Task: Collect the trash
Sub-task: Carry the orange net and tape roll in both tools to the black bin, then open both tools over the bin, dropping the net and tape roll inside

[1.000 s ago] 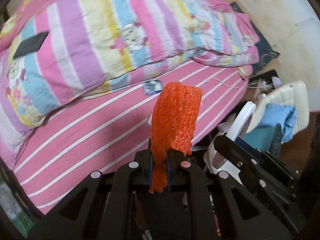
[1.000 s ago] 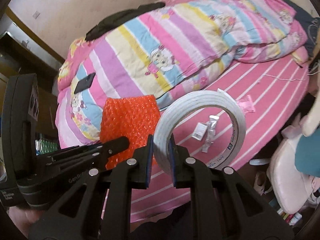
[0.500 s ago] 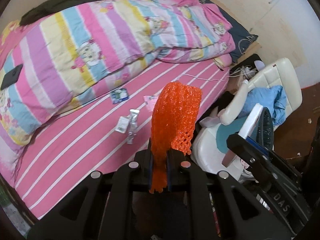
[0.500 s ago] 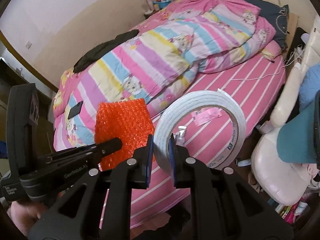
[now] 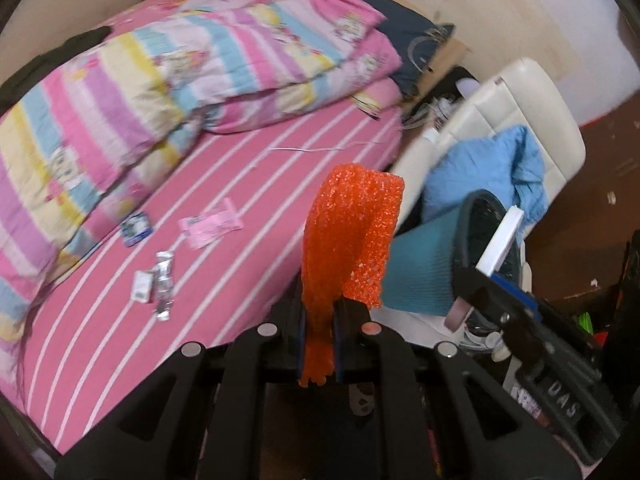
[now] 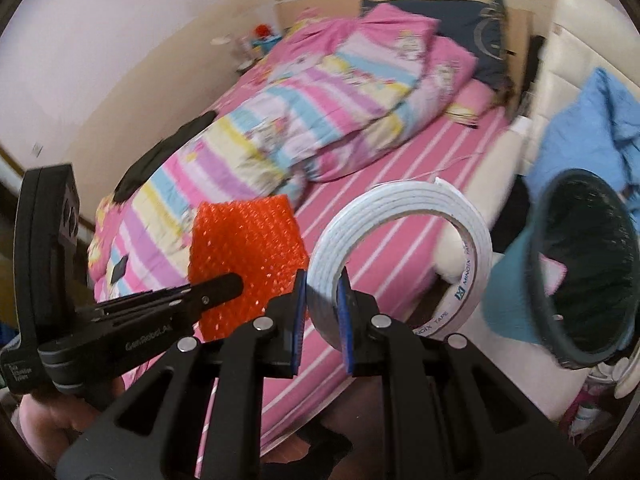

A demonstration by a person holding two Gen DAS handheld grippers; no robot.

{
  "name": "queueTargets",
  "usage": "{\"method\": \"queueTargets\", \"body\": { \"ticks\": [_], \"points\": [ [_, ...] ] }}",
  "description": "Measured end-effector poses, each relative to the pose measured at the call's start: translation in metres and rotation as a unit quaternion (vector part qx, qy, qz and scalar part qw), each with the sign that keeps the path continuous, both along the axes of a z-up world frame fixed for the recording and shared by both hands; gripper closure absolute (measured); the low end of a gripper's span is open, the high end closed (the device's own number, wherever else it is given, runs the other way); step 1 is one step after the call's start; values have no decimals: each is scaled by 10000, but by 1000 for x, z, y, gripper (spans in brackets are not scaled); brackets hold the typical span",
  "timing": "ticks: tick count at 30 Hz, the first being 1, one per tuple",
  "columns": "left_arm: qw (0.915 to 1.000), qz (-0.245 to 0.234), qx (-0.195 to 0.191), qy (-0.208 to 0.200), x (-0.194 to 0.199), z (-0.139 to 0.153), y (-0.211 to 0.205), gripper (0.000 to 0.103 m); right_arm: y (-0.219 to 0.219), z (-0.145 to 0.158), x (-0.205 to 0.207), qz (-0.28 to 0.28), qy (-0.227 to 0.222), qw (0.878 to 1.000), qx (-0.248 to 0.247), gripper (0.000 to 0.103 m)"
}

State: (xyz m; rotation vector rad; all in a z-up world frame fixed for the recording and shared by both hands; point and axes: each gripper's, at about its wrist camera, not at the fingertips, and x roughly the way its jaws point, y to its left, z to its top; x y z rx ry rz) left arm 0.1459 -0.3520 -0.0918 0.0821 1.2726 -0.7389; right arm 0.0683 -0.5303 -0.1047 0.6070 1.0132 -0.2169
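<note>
Pinched flat in the left tongs [image 5: 319, 334], the orange bubble wrap [image 5: 352, 236] is judged light, soft and floppy. The stiff tape roll [image 6: 400, 256] is clamped across its band by the right tongs [image 6: 322, 320], a hold judged secure.

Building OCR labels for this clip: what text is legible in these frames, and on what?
"MINOIX TAPE", printed inside the core of the white tape roll clamped in the right hand-held gripper.
"GenRobot.AI", on the body of the left hand-held gripper; the small print at its base is too blurred.
"DAS", on the right hand-held gripper's body in the left wrist view.
Print on the wrappers on the bed: too small to read.
</note>
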Motion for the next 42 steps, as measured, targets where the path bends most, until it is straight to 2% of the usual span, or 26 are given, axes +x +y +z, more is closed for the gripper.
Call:
{"method": "queueTargets", "body": {
  "ticks": [8,17,21,28,31,32,33,37,40,42],
  "points": [
    [9983,-553,154,69,-24,-11,-105,93,-99,-16,-41,-587,127,9982,79,88],
    [9909,-1293,260,268,-72,-34,-220,93,-196,-41,-101,-1163,411,9922,150,88],
    [9871,-1525,316,380,-91,-43,-257,93,-222,-55,-122,-1352,554,9890,250,88],
    [9820,-1768,461,487,-112,-56,-296,93,-249,-74,-141,-1529,700,9848,426,87],
    [9812,-1781,526,519,-115,-61,-304,93,-259,-79,-144,-1587,742,9835,456,75],
    [9810,-1787,547,528,-116,-62,-307,93,-262,-82,-146,-1605,762,9829,484,64],
    [9806,-1796,578,534,-116,-64,-310,92,-266,-84,-148,-1639,779,9822,492,58],
    [9802,-1795,636,540,-116,-69,-320,91,-275,-87,-154,-1742,778,9802,534,50],
    [9793,-1833,657,551,-118,-72,-326,83,-281,-88,-159,-1812,780,9787,561,49],
    [9784,-1883,672,525,-121,-72,-330,71,-284,-88,-161,-1851,780,9780,570,49]
  ]
}}
